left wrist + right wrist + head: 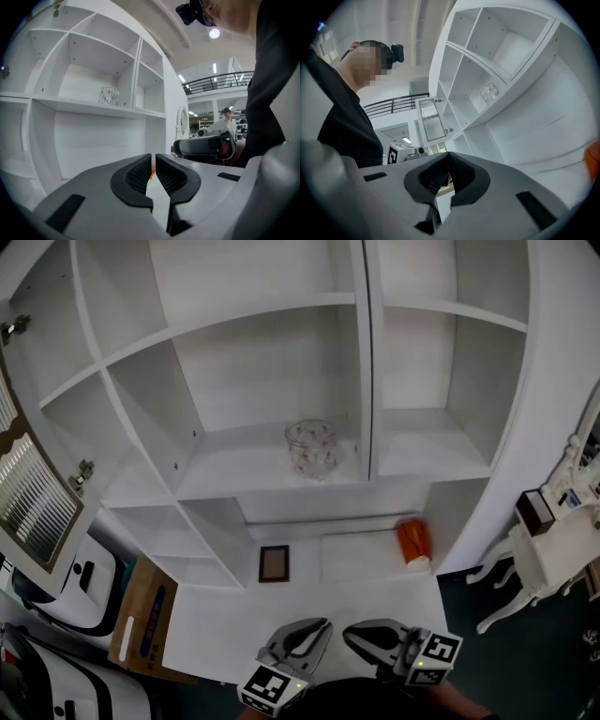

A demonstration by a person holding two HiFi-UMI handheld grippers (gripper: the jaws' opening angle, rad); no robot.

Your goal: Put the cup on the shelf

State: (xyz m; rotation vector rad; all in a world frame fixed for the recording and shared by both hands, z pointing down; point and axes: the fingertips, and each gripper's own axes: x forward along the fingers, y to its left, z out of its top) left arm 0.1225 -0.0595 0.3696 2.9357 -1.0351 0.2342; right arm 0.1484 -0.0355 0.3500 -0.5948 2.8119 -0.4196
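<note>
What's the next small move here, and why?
Probably none beyond lowering both grippers to rest. The glass cup already stands upright on the middle shelf. The left gripper and right gripper sit near the body, jaws together, nothing between them.

The shelf (281, 362) is plain white. Ahead of the left gripper (319, 626) and right gripper (354, 634), both grey with black ribbed pads and black-and-white square markers, the cup (312, 446) is clear patterned glass. An orange object (413, 541) lies beyond the right gripper and a dark brown frame (274, 563) beyond the left.
</note>
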